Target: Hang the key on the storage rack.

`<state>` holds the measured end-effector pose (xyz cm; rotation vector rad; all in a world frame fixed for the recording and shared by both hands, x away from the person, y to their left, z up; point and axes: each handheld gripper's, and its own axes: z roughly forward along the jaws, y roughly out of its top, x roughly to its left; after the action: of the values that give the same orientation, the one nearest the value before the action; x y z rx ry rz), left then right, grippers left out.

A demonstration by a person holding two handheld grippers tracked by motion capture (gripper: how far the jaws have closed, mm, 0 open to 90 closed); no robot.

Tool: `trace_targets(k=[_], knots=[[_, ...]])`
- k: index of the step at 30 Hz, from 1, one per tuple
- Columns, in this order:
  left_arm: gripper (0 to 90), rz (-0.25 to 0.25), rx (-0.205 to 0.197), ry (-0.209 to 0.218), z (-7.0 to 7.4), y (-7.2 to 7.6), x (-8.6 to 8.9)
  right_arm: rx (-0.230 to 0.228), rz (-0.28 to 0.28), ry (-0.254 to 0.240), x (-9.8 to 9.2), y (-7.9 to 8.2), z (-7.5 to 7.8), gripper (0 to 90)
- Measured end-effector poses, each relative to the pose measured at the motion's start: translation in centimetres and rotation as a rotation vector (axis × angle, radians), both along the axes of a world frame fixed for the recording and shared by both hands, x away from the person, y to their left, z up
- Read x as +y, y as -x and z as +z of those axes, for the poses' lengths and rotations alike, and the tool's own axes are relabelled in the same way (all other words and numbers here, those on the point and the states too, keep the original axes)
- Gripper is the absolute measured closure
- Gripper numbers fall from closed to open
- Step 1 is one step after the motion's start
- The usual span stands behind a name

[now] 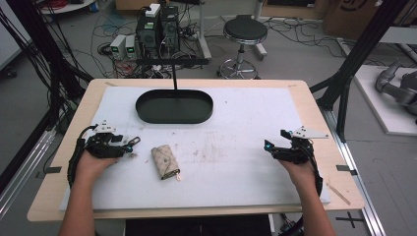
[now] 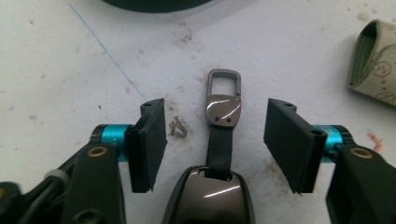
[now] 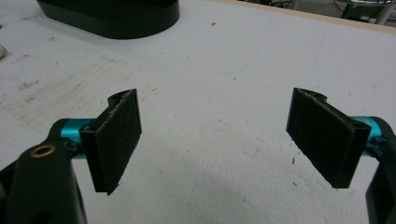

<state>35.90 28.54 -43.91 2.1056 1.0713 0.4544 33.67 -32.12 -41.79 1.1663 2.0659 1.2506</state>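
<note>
While our left gripper (image 2: 215,140) has its jaws open around the key fob (image 2: 219,154) lying on the worktop (image 1: 246,147) and our right gripper (image 3: 233,140) waits open and empty, closing off-centre could let it slide away.

Wooden table (image 1: 54,196), white foam mat (image 1: 246,162) on top. On mat: key fob (image 2: 212,196) between left gripper (image 2: 217,140) jaws; patterned pouch (image 1: 164,160) beside it; black tray (image 1: 174,106) beyond.
</note>
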Motion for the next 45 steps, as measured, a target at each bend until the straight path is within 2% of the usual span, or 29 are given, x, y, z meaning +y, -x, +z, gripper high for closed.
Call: trace_targets(k=[6,14,15,19,22,25,29,32,34,35,39,42,44,45], knots=[[45.6,-0.02,0.022,-0.012,-0.5,-0.2,-0.1,0.0,0.001,0.004,0.0,0.0,-0.1,18.4],[61.9,-0.028,-0.016,0.01,-0.8,0.2,0.5,0.0,0.005,0.002,0.0,0.0,-0.1,18.4],[61.9,-0.031,-0.025,0.005,-0.9,0.4,0.6,0.0,0.005,0.002,0.0,0.0,-0.1,18.4],[73.9,-0.058,-0.036,-0.002,-0.9,0.5,0.5,-0.002,-0.001,-0.003,-0.1,0.0,-0.1,18.4],[79.8,-0.079,-0.049,-0.029,-0.8,0.7,0.2,-0.001,-0.004,-0.006,-0.1,0.0,-0.1,18.4],[81.0,-0.084,-0.058,-0.046,-0.7,0.8,0.1,-0.001,-0.004,-0.004,-0.1,0.0,-0.1,18.4],[82.7,-0.084,-0.06,-0.042,-0.6,0.9,0.1,0.003,-0.003,-0.007,0.0,0.1,-0.1,18.4],[86.2,-0.084,-0.071,-0.027,-0.3,1.1,0.1,0.005,-0.003,-0.008,0.0,0.1,-0.1,18.4],[87.1,-0.081,-0.092,0.001,0.0,1.2,0.2,0.0,0.002,-0.006,0.0,0.1,-0.2,18.4],[87.3,-0.088,-0.106,0.032,0.4,1.4,0.2,0.0,0.002,-0.007,0.1,0.1,-0.2,18.4],[87.4,-0.079,-0.138,0.074,0.9,1.5,0.2,0.003,0.004,-0.011,0.1,0.1,-0.2,18.4],[87.4,-0.072,-0.161,0.137,1.9,1.4,0.0,0.0,0.008,-0.014,0.2,0.0,-0.1,18.4],[87.4,-0.073,-0.167,0.146,2.3,1.4,-0.1,-0.002,0.014,-0.015,0.4,0.1,-0.1,18.4],[87.4,-0.073,-0.178,0.179,2.8,1.2,-0.3,0.002,0.014,-0.018,0.5,0.1,-0.1,18.4]])
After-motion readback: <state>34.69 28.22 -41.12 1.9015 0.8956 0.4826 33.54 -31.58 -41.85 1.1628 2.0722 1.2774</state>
